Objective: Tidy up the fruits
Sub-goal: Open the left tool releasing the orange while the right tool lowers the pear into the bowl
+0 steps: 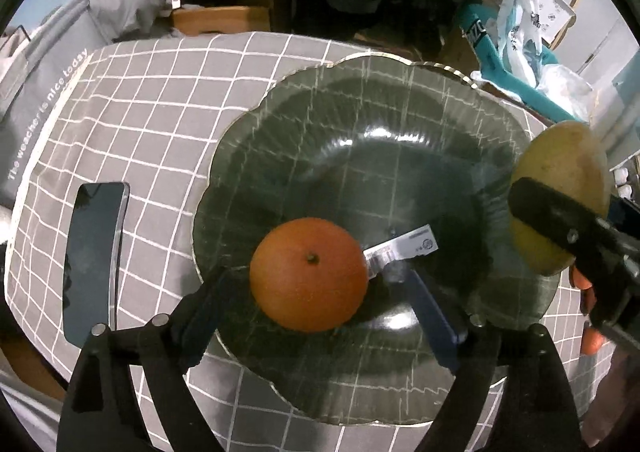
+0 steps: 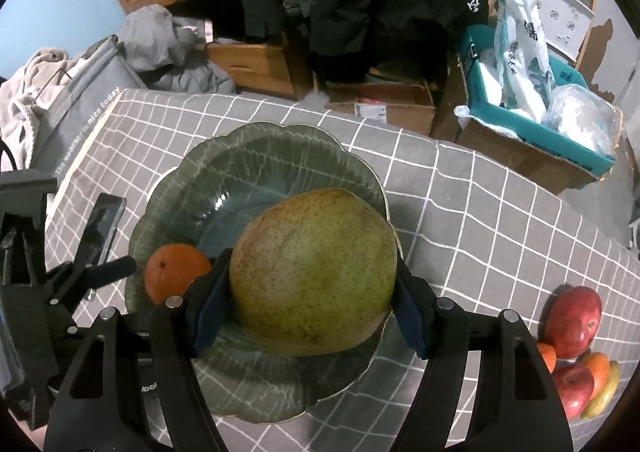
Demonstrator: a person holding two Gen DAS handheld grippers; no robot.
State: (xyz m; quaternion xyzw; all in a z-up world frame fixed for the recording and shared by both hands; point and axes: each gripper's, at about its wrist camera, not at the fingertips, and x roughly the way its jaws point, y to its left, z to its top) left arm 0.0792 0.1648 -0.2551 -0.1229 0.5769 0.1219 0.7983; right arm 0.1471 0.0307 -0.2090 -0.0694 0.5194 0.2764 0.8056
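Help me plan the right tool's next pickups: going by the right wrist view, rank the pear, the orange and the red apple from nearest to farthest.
1. Pear: clamped in the right tool.
2. Orange: left, on the green plate.
3. Red apple: far right on the cloth.

My right claw [image 2: 310,300] hides the flanks of the pear [image 2: 314,276] behind its pads, and the pear in turn covers the middle of the green plate [image 2: 256,148]. In the left wrist view, the pear [image 1: 560,188] is partly crossed by my right claw's finger [image 1: 560,220]. The orange [image 1: 308,274] covers one end of the white label [image 1: 404,248], whose print is too small to read. The fruit pile [image 2: 576,348] runs off the picture's edge: two red apples, orange pieces, and a yellow-green fruit I cannot identify. The phone [image 1: 94,260] has a dark screen showing nothing legible.
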